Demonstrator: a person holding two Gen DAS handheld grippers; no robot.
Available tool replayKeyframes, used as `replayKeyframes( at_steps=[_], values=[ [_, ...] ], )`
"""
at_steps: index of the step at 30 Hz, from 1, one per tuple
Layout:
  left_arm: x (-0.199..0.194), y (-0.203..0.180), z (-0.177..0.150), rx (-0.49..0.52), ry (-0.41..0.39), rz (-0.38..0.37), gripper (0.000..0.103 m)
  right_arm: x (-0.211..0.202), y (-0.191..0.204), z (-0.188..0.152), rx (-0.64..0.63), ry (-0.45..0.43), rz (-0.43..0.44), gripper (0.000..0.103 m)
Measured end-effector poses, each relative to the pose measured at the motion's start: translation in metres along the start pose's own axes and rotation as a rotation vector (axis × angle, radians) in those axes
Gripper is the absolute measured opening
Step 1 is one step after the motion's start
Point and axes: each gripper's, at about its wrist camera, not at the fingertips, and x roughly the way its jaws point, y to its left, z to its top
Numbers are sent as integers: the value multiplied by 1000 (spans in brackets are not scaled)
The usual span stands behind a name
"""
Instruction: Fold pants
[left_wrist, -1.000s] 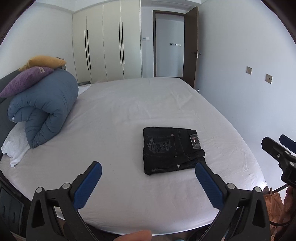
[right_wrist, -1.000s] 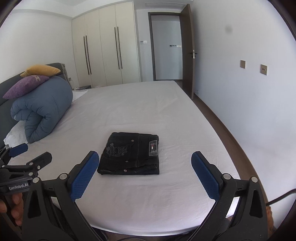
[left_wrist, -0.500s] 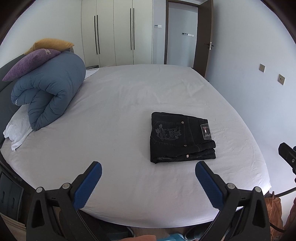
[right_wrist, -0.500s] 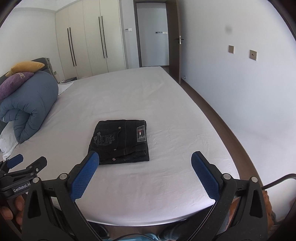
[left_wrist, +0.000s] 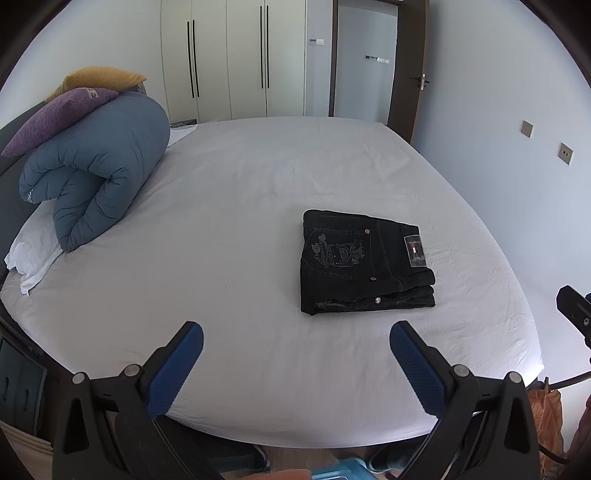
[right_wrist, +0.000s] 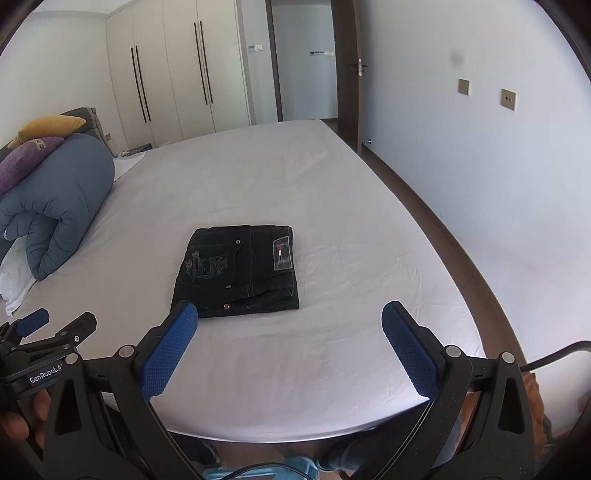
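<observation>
Two grippers, left gripper (left_wrist: 295, 363) and right gripper (right_wrist: 290, 341); one pants (left_wrist: 364, 263) bundle.

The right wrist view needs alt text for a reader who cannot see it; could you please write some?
Black pants lie folded into a compact rectangle on a white bed, beyond the open, empty right gripper. A rolled blue duvet topped with pillows sits far left.

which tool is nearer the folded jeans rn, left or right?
Right, likely. The right tool sits just short of the folded jeans, its left fingertip overlapping their near corner in view; the left tool hangs back, offset left.
</observation>
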Motion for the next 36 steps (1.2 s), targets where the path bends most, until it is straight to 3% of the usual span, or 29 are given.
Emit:
replayKeyframes(
  at_steps=[36],
  values=[
    [1,1,-7,-5,14,-6,103,14,6,-15,2,27,8,102]
  ],
)
